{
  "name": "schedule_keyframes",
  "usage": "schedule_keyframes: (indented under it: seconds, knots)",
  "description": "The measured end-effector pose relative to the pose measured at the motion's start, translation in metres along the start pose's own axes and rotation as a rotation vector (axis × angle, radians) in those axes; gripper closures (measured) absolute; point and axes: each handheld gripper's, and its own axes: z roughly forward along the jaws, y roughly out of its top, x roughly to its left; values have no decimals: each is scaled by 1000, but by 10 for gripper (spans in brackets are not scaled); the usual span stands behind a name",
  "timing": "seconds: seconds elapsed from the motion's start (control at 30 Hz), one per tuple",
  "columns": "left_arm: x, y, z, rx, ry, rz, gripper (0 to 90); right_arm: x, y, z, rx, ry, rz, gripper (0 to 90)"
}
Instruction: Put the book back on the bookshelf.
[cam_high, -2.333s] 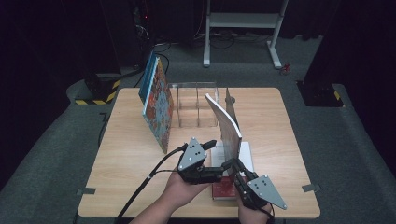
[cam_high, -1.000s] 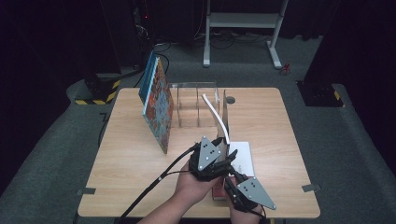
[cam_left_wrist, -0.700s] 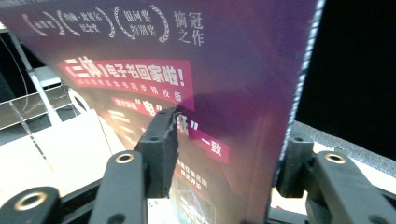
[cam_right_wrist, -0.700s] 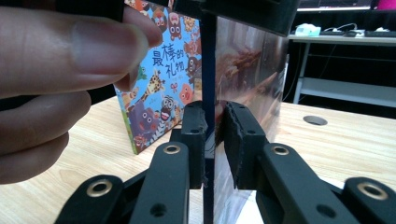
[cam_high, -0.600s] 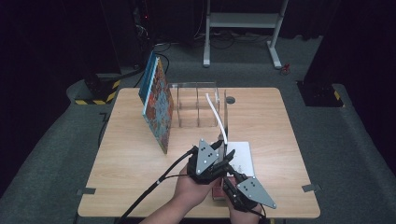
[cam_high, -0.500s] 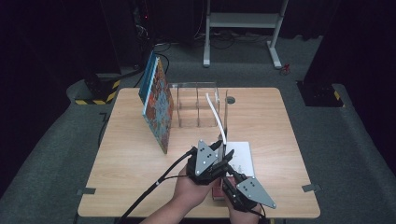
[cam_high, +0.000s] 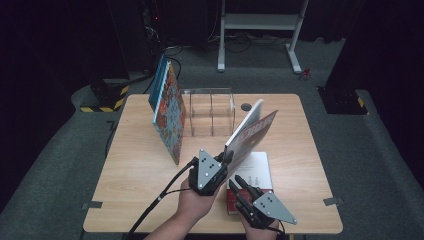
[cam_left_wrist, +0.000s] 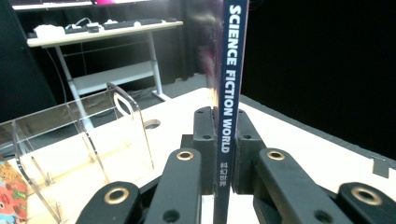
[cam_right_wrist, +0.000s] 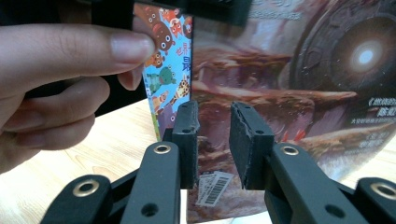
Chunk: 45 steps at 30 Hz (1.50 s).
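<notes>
The left gripper (cam_left_wrist: 219, 140) has just closed its jaws tight on the spine of the Science Fiction World magazine (cam_left_wrist: 232, 70), which rises upright between them. The right gripper (cam_right_wrist: 214, 144), its jaws just eased narrowly apart with nothing between them, faces the magazine's cover. Another book (cam_high: 167, 112) leans just past a clear rack (cam_high: 210, 112).

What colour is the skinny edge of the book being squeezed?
Dark blue spine with white letters, clearest in the left gripper view.
</notes>
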Motion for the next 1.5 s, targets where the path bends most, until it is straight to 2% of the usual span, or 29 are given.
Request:
schedule_keyframes:
  seconds: [0.13, 0.37, 0.43, 0.7, 0.97, 1.1, 1.4, 1.5]
  knots:
    - [5, -4, -4, -20, -1, 17, 836, -5, -1, -1, 3, -14, 6, 720]
    - [18, -10, -10, -37, -12, -8, 836, -17, -6, 0, 42, -35, 13, 680]
    - [21, -11, -11, -40, -19, 1, 836, -21, -8, 1, 51, -46, 22, 666]
    - [23, -13, -15, -53, -24, 13, 835, -35, -16, 4, 91, -81, 40, 641]
    - [23, -15, -17, -64, -42, 31, 837, -37, -18, 5, 107, -71, 42, 628]
    - [25, -16, -19, -67, -43, 27, 837, -37, -18, 6, 115, -67, 49, 609]
    - [32, -16, -21, -57, -36, 36, 828, -39, -21, 11, 169, -71, 55, 564]
    - [35, -16, -22, -55, -46, 36, 829, -40, -21, 11, 174, -75, 57, 556]
